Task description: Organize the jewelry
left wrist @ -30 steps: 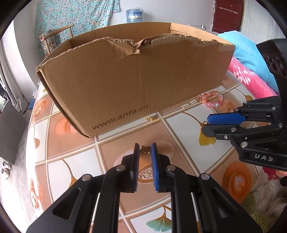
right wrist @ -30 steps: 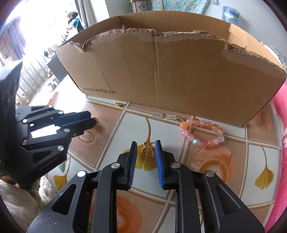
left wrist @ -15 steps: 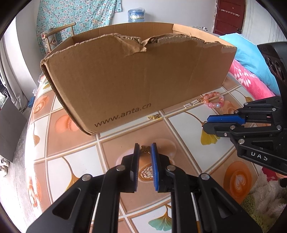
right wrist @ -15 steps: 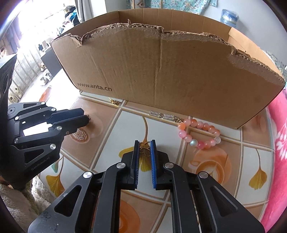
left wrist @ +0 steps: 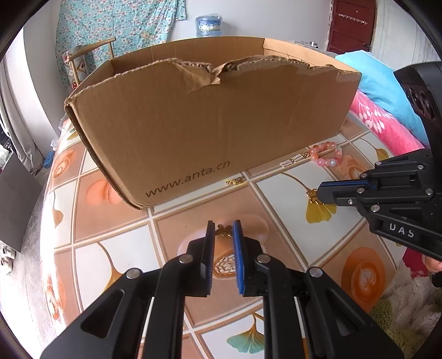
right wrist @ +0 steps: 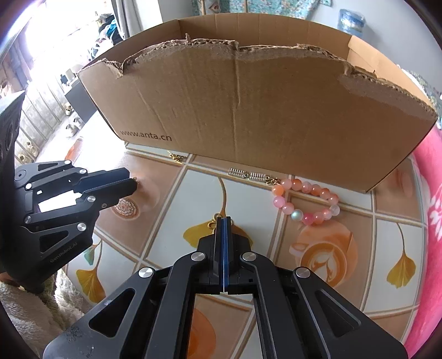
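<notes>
A torn cardboard box (left wrist: 215, 127) (right wrist: 262, 110) stands on the patterned table. My right gripper (right wrist: 223, 221) is shut on a small gold ornament (right wrist: 214, 223) lying on the table; it also shows in the left wrist view (left wrist: 320, 193) with the ornament (left wrist: 312, 195) at its tips. My left gripper (left wrist: 223, 227) is slightly open, its tips on either side of another small gold ornament (left wrist: 223, 230). It shows in the right wrist view (right wrist: 129, 182). A pink bead bracelet (right wrist: 306, 201) (left wrist: 326, 154), a silver chain piece (right wrist: 250, 174) and a gold earring (right wrist: 176, 157) (left wrist: 236, 181) lie by the box.
The table (left wrist: 110, 248) has a tiled ginkgo and coffee pattern. Pink and blue bedding (left wrist: 386, 116) lies to the right. A fluffy rug (right wrist: 33, 317) lies below the table edge. A wooden chair (left wrist: 83, 63) and water bottle (left wrist: 208, 26) stand behind the box.
My right gripper has closed fully on the gold ornament. My left gripper has stayed over its ornament with the same small gap. Both views have pulled back slightly from the box.
</notes>
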### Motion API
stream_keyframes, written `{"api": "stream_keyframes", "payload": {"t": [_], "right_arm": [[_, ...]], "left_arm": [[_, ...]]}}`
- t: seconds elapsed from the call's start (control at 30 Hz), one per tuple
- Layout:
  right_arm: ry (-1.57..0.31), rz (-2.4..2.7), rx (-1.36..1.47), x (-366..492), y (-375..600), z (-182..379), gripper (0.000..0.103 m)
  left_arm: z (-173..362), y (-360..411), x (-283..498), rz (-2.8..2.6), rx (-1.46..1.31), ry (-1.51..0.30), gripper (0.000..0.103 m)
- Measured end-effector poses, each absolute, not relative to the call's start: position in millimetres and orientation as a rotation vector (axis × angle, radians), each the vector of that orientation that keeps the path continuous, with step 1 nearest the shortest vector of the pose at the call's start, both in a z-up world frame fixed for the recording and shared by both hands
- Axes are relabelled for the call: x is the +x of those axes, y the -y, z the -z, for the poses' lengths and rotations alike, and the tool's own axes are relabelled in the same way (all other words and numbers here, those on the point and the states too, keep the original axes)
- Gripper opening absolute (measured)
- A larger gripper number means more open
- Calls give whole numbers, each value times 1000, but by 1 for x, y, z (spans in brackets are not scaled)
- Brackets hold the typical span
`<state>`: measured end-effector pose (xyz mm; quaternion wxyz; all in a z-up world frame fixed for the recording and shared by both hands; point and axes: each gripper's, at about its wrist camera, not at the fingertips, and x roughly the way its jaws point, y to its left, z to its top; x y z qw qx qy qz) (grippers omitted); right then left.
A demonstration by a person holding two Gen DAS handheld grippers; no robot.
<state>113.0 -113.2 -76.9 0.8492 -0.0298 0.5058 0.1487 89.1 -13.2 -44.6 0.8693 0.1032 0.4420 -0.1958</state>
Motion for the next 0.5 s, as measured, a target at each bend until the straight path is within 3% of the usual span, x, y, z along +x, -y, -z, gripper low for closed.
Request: {"api": "stream_keyframes", "payload": {"t": [0.1,0.23,0.5], "right_arm": [[-1054,-340,-53,111,115,72,3],[-1034,-396,-113,112,117,65,23],[-1026,-607,-258,129,113,67,34]], "left_arm": [[44,13,89,409,217,-924,12],[44,13,88,408,216,-925,12],[44,10,87,403,206,-922,12]]}}
